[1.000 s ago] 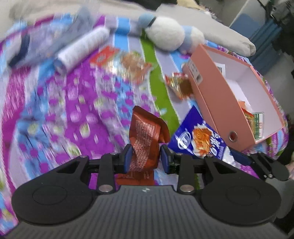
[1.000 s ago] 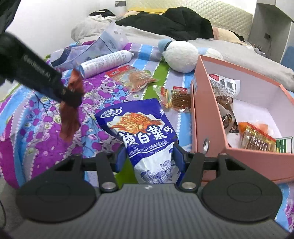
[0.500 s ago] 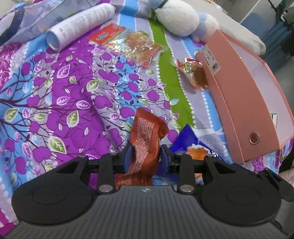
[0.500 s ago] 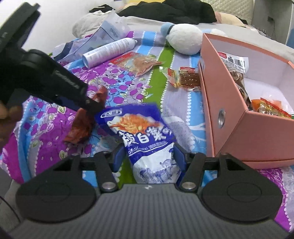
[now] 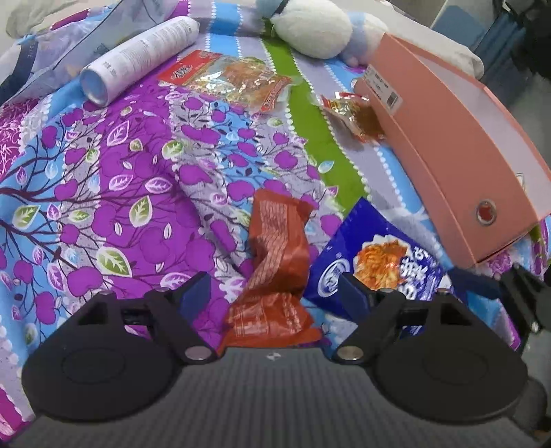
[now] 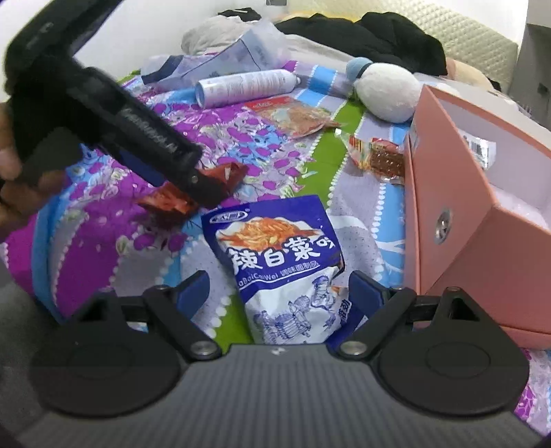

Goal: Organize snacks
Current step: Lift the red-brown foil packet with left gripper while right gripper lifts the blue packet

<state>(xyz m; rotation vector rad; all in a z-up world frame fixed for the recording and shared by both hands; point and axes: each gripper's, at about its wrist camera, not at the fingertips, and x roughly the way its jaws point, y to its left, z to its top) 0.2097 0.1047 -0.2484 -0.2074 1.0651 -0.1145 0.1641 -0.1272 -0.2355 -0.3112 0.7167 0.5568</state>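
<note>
My left gripper [image 5: 273,293] is open; a crumpled orange snack packet [image 5: 275,268] lies on the bedspread between its jaws, loose. My right gripper [image 6: 277,291] is open around a blue-and-white snack bag [image 6: 279,262] that lies flat on the bed. That bag also shows in the left wrist view [image 5: 375,265], right of the orange packet. The orange packet [image 6: 220,175] shows in the right wrist view under the left gripper's body. A pink box [image 6: 458,213] stands at the right, with snacks inside partly hidden.
A clear red-topped snack packet [image 5: 230,77] and a small red-gold packet [image 5: 354,115] lie farther back on the floral bedspread [image 5: 103,165]. A white spray can [image 5: 137,60], a plush toy [image 5: 316,29] and a plastic bag [image 6: 234,55] lie beyond.
Both grippers came down to the bed and opened. The left let go of the orange packet and the right let go of the blue bag; both now lie on the bedspread.
</note>
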